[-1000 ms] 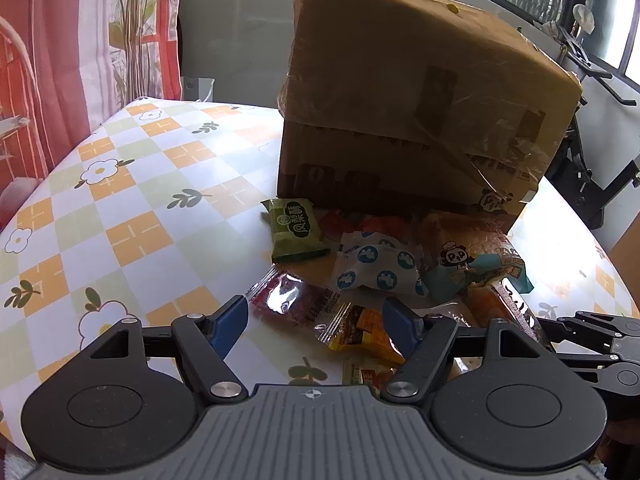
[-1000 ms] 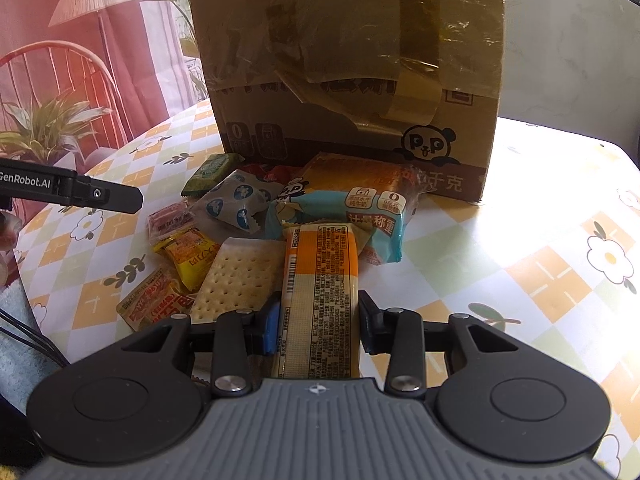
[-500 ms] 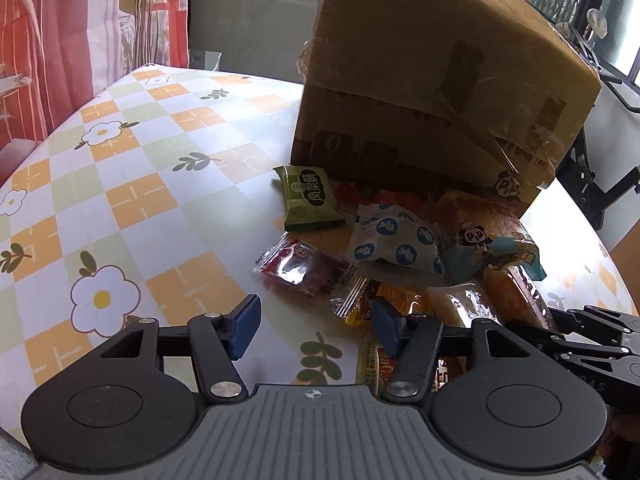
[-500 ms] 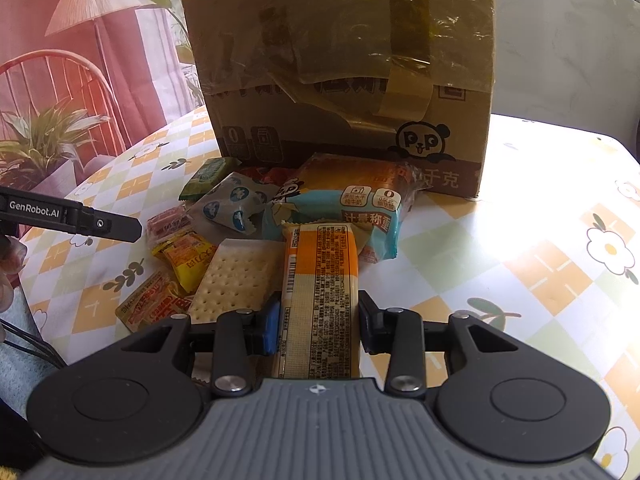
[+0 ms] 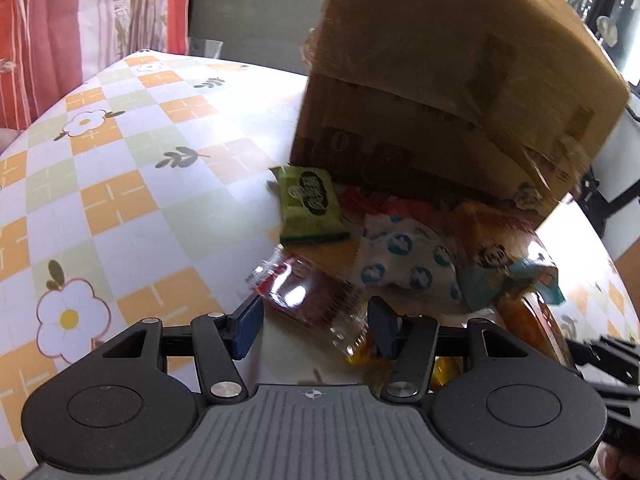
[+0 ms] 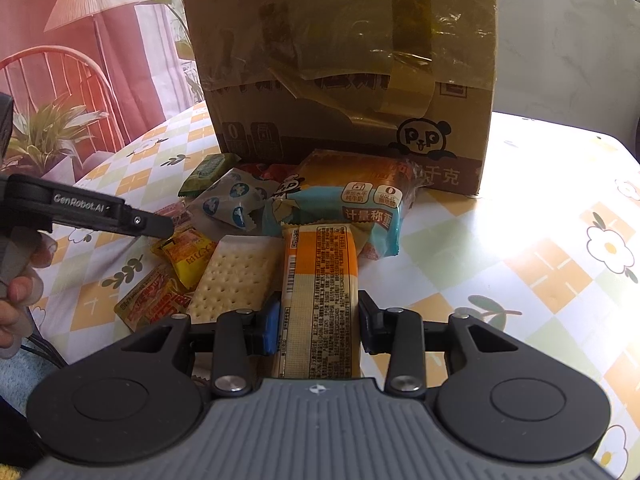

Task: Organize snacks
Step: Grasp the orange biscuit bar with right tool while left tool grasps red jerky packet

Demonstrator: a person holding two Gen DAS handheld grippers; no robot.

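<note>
On the table: a flowered cloth (image 5: 120, 200) carried a heap of snacks lying against the foot of a taped cardboard box (image 5: 460, 80).
Left gripper (image 5: 316, 322): it pointed steeply down, its jaws standing apart on either side of a clear red packet (image 5: 312, 296); the pads did not look pressed onto it, so I judged nothing was gripped yet.
Right gripper (image 6: 318, 326): it was clamped across the near end of a long orange-and-cream bar (image 6: 320, 280), which stretched forward toward the heap.
Red packet's place: it lay flat at the near edge of the heap, just beside a blue-dotted white wrapper (image 5: 408, 260), below a green packet (image 5: 310, 204), with a yellow packet (image 6: 188, 254) under its near corner.
Doing the step well: I thought the left pads should pinch the red packet's sides low and square, taking only that one wrapper.
Risk: the film looked slick and crinkly, so it might slip or drag the yellow packet along.
Other hand: the bar seemed best kept steady, clear of the left gripper's path.
View: the left picture was blurred, so fine contact was hard to judge.
</note>
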